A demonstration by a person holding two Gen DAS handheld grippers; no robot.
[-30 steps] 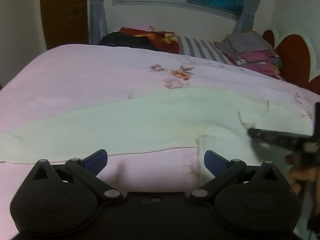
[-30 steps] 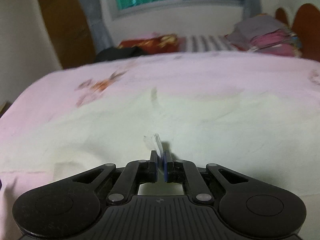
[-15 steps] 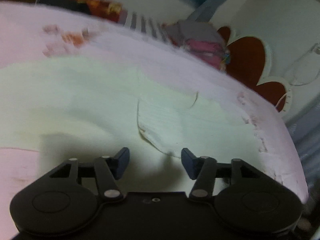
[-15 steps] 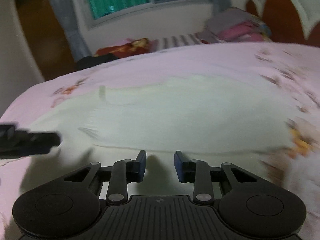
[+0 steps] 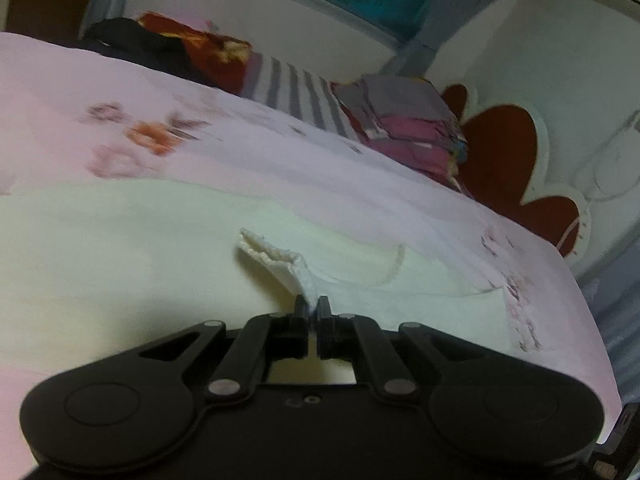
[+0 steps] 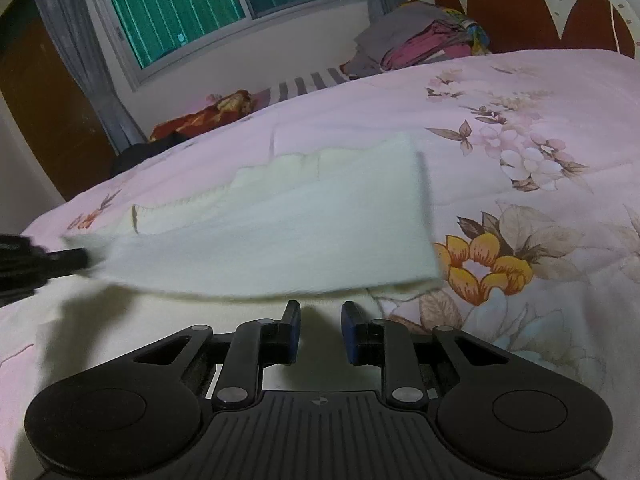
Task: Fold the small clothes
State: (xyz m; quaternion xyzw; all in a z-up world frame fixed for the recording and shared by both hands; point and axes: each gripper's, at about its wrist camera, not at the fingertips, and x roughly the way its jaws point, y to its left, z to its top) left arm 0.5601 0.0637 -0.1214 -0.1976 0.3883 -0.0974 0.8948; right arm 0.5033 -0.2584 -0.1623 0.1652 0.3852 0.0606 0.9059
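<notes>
A cream knitted garment lies across the pink floral bedspread. My left gripper is shut on one corner of it, and a ribbed flap of the cream garment rises from the fingertips. In the right wrist view the left gripper holds that corner up at the far left, so the top layer hangs slightly off the bed. My right gripper hovers just short of the layer's near edge. Its jaws stand a little apart and are closing, and the pads press on nothing.
A pile of folded clothes sits at the head of the bed by the red headboard. Striped and red-patterned cloths lie along the far side under the window. The bed's edge drops off at the right.
The left gripper swung right along the garment and closed from wide open onto its corner. The right gripper let go of the fabric, opened and moved right toward the folded end.
</notes>
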